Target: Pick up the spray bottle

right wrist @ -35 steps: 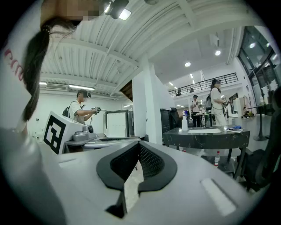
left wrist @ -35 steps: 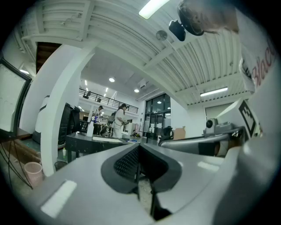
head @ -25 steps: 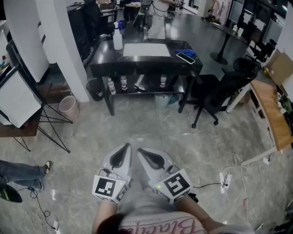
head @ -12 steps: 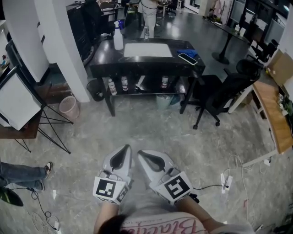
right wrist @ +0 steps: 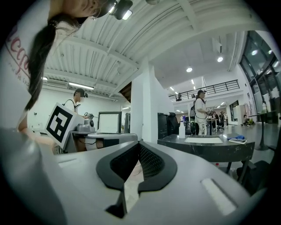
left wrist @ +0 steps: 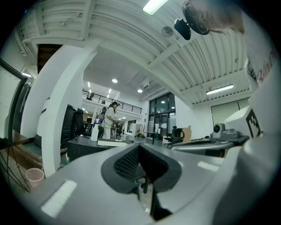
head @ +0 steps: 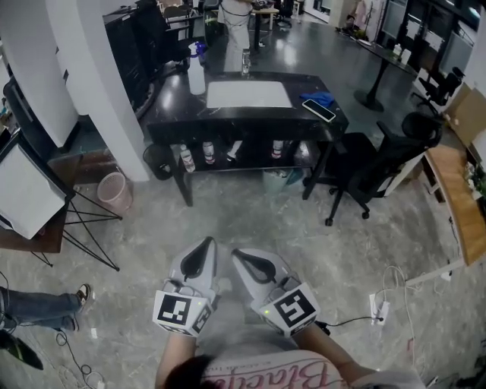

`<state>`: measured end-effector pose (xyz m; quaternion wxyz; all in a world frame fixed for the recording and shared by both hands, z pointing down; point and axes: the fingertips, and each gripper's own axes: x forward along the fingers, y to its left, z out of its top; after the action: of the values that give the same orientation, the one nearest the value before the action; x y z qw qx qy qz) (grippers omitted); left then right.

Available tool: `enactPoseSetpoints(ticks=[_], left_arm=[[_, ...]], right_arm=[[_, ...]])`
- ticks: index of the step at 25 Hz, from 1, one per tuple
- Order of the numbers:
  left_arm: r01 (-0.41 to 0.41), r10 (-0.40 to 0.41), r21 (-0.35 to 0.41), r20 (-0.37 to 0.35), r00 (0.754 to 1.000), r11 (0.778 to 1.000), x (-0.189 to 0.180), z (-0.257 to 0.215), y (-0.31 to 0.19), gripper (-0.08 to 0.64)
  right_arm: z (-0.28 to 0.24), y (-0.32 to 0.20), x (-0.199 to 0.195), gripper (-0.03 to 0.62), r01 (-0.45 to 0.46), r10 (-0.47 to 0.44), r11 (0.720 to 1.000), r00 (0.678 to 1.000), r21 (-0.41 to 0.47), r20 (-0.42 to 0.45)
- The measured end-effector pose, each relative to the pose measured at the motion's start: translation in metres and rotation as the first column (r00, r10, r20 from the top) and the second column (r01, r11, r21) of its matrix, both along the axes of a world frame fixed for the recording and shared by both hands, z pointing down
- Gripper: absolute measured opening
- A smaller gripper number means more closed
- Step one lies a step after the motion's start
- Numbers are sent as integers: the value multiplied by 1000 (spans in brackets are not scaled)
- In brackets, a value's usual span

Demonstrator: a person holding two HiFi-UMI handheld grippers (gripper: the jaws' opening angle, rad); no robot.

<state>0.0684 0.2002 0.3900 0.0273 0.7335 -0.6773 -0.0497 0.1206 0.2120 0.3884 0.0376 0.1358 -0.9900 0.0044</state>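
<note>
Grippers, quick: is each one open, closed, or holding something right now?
Left gripper: closed, holding nothing.
Right gripper: closed, holding nothing.

Bright ceiling strips (left wrist: 154, 5) — fisheye-warped, dark-vignetted edges

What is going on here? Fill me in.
A person holds the left claw and right claw side by side near the body, both shut and empty. The spray bottle stands untouched at the far left corner of the black table ahead, across open floor.
</note>
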Motion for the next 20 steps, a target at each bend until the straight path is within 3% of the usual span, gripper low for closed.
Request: enactPoseSetpoints(ticks=[9,20], left_arm=[[-15,15,-4,5,1000,1000,-50,-1,-60,-2],[-60,60,13,11,998,998,-106,-8,-127,-2]], right_arm=[[-6,-63,-45,2,-21,23,998,999,-61,32],[-8,-124,-109,3,-54,55,997,998,-51,26]])
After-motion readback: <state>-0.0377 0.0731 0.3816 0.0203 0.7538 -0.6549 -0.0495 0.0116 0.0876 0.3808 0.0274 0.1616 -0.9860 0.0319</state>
